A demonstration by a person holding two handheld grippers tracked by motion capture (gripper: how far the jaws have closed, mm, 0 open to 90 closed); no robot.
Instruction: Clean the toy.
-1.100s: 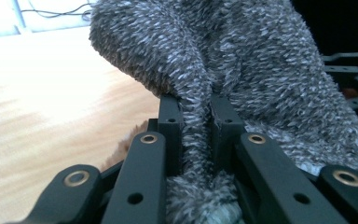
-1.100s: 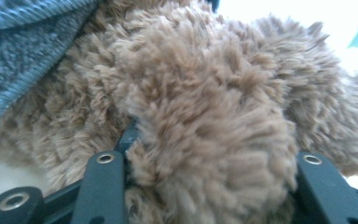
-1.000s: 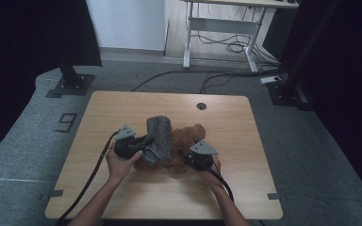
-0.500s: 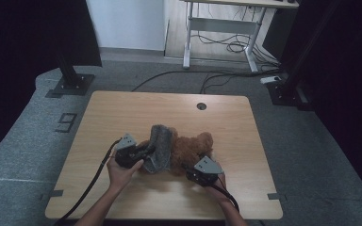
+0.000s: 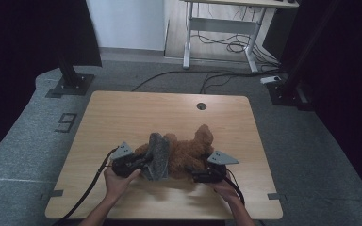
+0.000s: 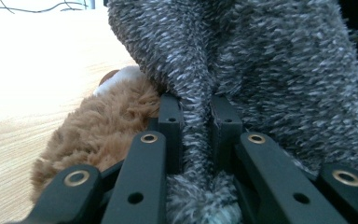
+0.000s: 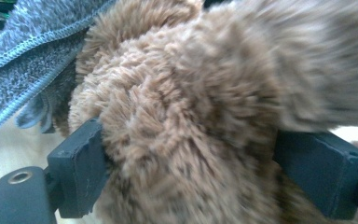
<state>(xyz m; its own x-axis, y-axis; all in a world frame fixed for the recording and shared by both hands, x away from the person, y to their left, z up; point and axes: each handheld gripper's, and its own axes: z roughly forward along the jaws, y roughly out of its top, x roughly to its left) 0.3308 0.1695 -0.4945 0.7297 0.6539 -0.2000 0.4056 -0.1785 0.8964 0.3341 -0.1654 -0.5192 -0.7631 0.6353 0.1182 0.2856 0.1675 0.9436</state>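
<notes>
A brown plush bear (image 5: pixel 191 149) lies on the wooden table (image 5: pixel 122 113), with a grey fuzzy cloth (image 5: pixel 158 155) draped over its left end. My left gripper (image 5: pixel 143 162) is shut on a fold of that grey cloth (image 6: pixel 270 70), pinched between its jaws (image 6: pixel 196 112), with brown fur (image 6: pixel 107 121) just to the left. My right gripper (image 5: pixel 195 175) is at the bear's near right side. Its jaws have just been opening and now stand wide (image 7: pixel 186 163), with the brown plush (image 7: pixel 191 93) bulging between them. The cloth's stitched edge (image 7: pixel 32 56) shows beyond.
A round cable hole (image 5: pixel 201 106) sits near the table's far edge. On the floor beyond are a black stand base (image 5: pixel 70 84), a white desk frame (image 5: pixel 217 28), loose cables (image 5: pixel 179 75) and another dark base (image 5: pixel 287 92).
Both hands, the bear and the cloth have shifted toward the near edge of the table. The right jaws have spread apart around the plush. The left grip on the cloth is unchanged.
</notes>
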